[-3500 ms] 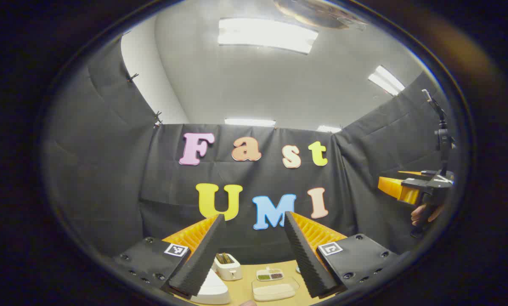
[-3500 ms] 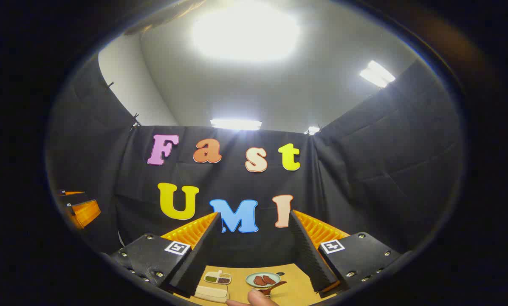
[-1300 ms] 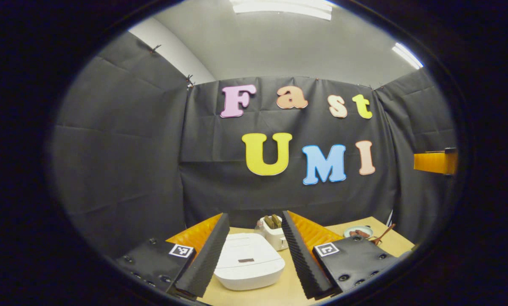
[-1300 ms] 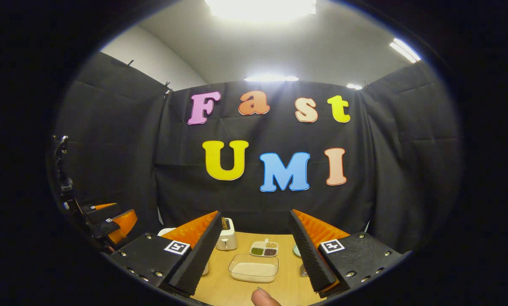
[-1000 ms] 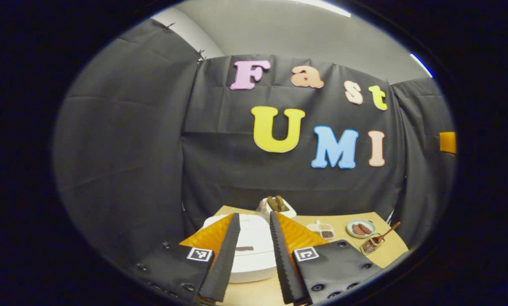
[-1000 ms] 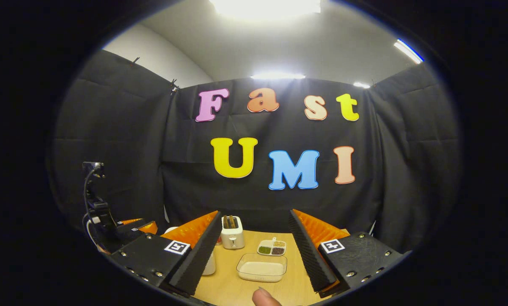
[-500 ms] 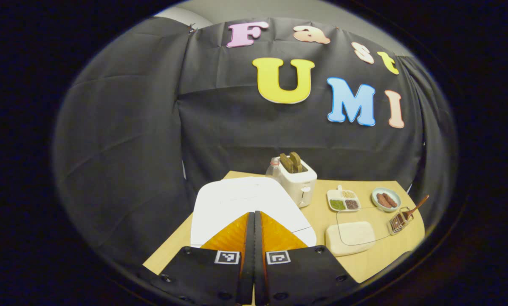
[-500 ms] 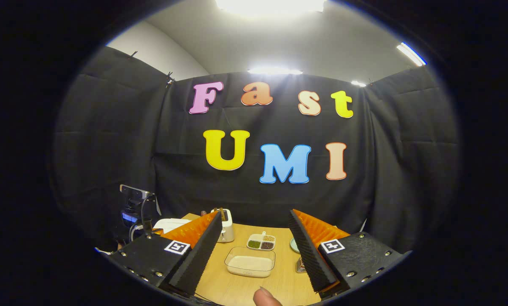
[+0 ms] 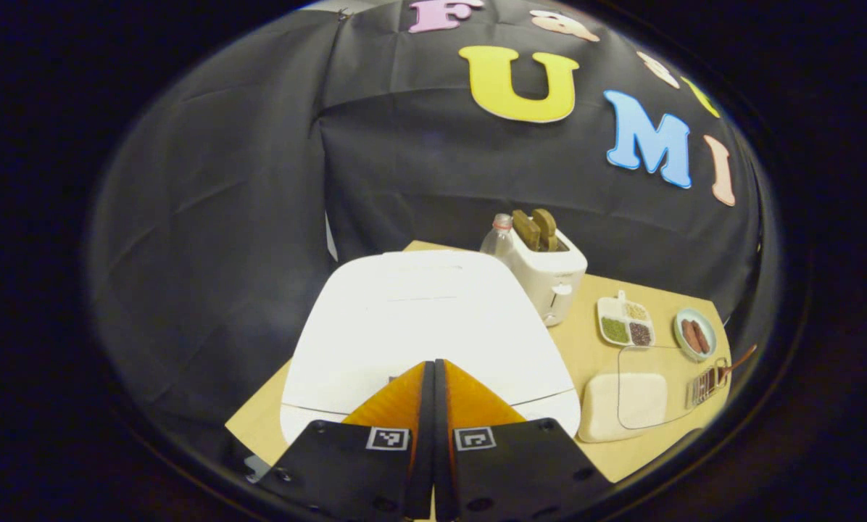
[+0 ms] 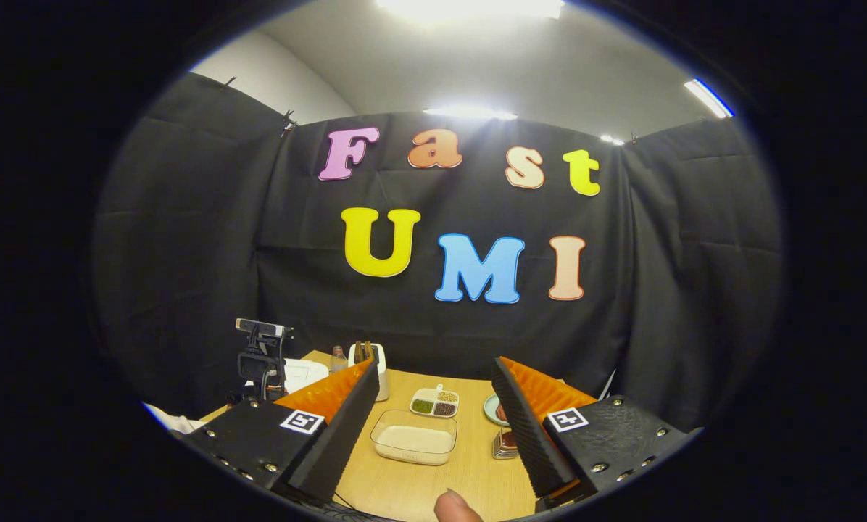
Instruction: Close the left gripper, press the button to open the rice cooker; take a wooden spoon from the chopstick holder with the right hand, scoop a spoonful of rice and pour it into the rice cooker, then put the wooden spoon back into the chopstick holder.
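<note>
1. Broadly, the table (image 9: 586, 326) carries everything: the rice cooker (image 9: 422, 319) takes the near left, with a toaster (image 9: 549, 272) just beyond its far right corner.
2. Rice cooker: lid down, so opening it is judged the step in hand. It lies directly ahead of and below the left gripper (image 9: 433, 377), whose two fingers are pressed flat together with nothing between them, as the task asks.
3. Key relation: the clenched tips sit over the near middle of the lid, where a small dark mark just shows at their left edge. Whether that mark is the button, and whether the tips touch the lid, cannot be told. Judged next move: short push straight down and forward along the gripper's own axis.
4. Rice tray (image 10: 413, 442), clear with pale rice: right of the cooker, near the front of the table.
5. Right gripper (image 10: 433, 428): released, fingers spread wide, holding nothing, hanging above the near edge of the table with the rice tray between its fingers in its view.
6. Chopstick holder (image 9: 703, 382): far right, just beside the rice tray; the wooden spoon (image 9: 739, 361) leans out of it up and to the right. Right gripper is judged the nearer one.
</note>
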`<state>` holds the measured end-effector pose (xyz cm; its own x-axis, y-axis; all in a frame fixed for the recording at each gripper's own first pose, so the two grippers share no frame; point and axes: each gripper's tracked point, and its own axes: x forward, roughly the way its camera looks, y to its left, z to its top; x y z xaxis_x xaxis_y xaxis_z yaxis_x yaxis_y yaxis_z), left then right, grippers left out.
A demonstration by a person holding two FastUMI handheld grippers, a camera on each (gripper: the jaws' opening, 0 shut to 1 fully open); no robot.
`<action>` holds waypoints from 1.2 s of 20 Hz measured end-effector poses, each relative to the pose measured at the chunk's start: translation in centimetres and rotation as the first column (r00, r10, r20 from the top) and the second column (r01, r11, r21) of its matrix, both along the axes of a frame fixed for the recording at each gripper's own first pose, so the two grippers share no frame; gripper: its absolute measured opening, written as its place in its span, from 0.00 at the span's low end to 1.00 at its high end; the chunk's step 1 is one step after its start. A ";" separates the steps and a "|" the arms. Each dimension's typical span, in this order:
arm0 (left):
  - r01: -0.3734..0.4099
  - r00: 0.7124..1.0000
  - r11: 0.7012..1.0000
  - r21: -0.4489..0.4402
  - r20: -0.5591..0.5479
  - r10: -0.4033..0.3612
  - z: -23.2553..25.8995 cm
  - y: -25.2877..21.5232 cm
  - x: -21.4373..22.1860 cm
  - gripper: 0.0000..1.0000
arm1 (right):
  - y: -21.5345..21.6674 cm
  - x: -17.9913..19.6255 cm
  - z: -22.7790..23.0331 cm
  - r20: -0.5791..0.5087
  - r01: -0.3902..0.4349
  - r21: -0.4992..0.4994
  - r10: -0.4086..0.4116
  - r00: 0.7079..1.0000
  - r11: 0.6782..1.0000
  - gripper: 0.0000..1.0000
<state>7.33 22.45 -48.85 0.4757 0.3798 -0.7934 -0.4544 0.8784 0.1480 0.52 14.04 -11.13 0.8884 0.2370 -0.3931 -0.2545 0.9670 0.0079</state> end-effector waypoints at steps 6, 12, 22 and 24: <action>-0.001 0.998 0.994 0.110 -0.063 0.008 -0.3 0.0 0.2 0.10 | 0.6 0.2 -0.4 -0.021 -0.003 0.025 0.004 1.000 1.000 0.96; 0.044 0.997 0.984 0.174 0.053 -0.054 3.4 0.5 1.7 0.07 | -0.3 0.3 -0.9 -0.035 0.014 0.033 -0.012 0.999 0.999 0.96; 0.073 0.943 0.964 0.254 0.297 -0.150 15.5 -0.9 5.4 0.08 | -0.4 0.1 -0.8 -0.040 0.010 0.069 -0.008 0.999 0.998 0.96; 0.078 0.925 0.968 0.240 0.345 -0.160 17.6 -1.4 4.5 0.07 | -0.8 0.0 -1.0 -0.047 0.018 0.070 -0.014 0.999 0.997 0.96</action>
<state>11.80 21.07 -31.23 0.7645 0.4465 -0.4650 -0.4072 0.8937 0.1886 0.54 13.23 -12.17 0.8736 0.2516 -0.4166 -0.2369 0.9676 0.0877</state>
